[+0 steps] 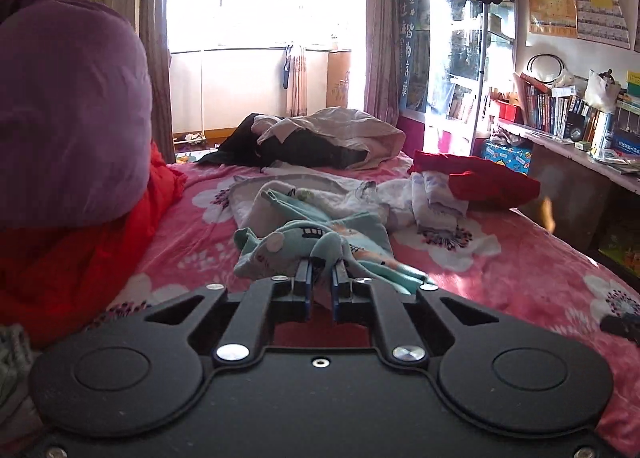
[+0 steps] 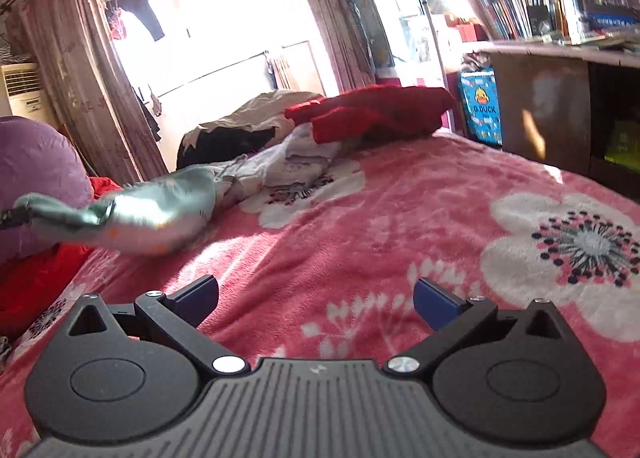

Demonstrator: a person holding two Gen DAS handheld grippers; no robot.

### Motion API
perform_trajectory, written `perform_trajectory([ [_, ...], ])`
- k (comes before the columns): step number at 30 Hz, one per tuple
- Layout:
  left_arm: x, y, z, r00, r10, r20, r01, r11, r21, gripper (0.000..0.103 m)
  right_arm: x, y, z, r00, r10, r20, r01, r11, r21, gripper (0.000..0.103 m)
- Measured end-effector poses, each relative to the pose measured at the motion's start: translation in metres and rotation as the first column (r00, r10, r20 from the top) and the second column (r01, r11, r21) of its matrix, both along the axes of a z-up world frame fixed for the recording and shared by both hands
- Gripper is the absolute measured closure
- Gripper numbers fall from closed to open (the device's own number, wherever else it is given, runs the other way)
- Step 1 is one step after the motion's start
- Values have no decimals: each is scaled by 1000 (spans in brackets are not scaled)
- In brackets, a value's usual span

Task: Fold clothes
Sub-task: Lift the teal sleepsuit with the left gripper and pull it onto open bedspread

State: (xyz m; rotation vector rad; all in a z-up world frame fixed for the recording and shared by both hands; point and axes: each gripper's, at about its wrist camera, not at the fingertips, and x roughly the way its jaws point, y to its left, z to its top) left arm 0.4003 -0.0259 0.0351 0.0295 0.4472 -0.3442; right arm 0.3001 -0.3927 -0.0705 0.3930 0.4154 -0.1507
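Left wrist, tongs (image 1: 321, 276) pinching teal garment (image 1: 316, 246), seemingly blurred

My left gripper (image 1: 321, 266) was black with blue pads, and so was my right gripper (image 2: 316, 298). The garment (image 1: 320, 242) in my left one was pale teal with a printed cartoon pattern; the bedspread (image 2: 400, 218) was pink with large white flowers whose centres were ringed in dark dots. I also counted a purple quilt (image 1: 68, 118), a red quilt (image 1: 80, 258), a red garment (image 1: 480, 178), a beige and black garment (image 1: 320, 142) and mauve curtains (image 1: 376, 18).
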Motion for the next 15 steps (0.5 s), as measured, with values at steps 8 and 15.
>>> perform_trajectory([
  [8,-193,72,-55,975,162,-150,-163,987,8,97,-44,58,-16,956,287,-59,-265,934,239,0],
  [15,-303,86,-87,951,174,-255,-205,974,-97,97,-101,113,-50,895,410,-177,-358,896,263,1],
])
